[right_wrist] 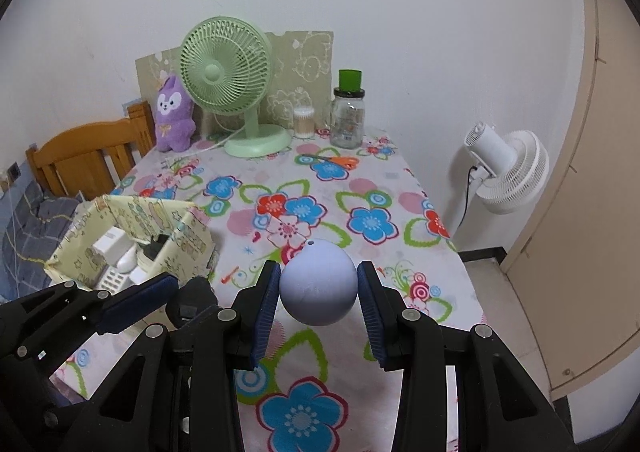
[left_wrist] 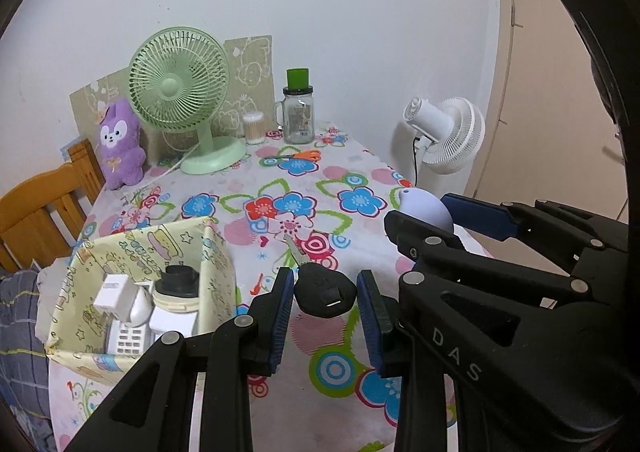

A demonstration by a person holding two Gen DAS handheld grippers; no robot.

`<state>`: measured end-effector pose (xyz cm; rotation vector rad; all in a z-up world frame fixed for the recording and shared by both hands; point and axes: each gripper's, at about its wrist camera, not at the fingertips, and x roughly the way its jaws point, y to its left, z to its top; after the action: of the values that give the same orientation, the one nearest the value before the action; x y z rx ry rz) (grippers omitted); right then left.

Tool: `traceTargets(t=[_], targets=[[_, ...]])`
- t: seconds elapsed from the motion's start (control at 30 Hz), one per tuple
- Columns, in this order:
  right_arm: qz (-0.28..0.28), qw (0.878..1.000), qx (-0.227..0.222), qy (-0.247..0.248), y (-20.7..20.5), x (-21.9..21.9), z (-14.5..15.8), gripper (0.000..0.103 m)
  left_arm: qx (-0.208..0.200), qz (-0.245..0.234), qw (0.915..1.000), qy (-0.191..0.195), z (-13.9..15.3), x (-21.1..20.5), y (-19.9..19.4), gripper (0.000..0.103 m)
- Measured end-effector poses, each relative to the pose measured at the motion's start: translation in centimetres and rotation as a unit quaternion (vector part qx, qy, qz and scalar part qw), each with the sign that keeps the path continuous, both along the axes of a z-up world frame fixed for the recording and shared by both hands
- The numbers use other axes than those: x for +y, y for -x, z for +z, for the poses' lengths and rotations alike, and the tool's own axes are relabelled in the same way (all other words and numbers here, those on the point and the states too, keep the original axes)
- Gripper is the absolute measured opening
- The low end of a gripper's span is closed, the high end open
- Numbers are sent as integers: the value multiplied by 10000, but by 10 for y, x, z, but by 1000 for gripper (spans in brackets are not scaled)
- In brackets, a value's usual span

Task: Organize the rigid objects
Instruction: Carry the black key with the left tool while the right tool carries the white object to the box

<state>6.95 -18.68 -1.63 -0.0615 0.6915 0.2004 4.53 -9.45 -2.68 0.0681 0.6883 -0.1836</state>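
Right wrist view: the right tongs (right_wrist: pixel 318 292) are bracketing a smooth lilac ball (right_wrist: pixel 318 284), its small hole pointing up and away; contact is unclear. The left tongs (left_wrist: pixel 324 298) are standing released around a matte black heart-shaped piece (left_wrist: pixel 325 291) on the floral tabletop (left_wrist: pixel 280 179), with a paper-lined box (left_wrist: pixel 216 264) to their left.

Green desk fan (left_wrist: pixel 178 81), purple plush (left_wrist: pixel 120 143), glass jar (left_wrist: pixel 298 115) by wall; white fan (left_wrist: pixel 448 135) beside table.
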Motion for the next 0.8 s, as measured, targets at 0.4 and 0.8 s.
traceTargets(t=[0.4,0.8], targets=[[103,9999,-31,-16,-6,25,8,43,-11,28,10000,-51,7,22,-4,33],[274,9996,-4,-35,-19,56,10,43,-1,185,9998,-33,7,53,-14,33]])
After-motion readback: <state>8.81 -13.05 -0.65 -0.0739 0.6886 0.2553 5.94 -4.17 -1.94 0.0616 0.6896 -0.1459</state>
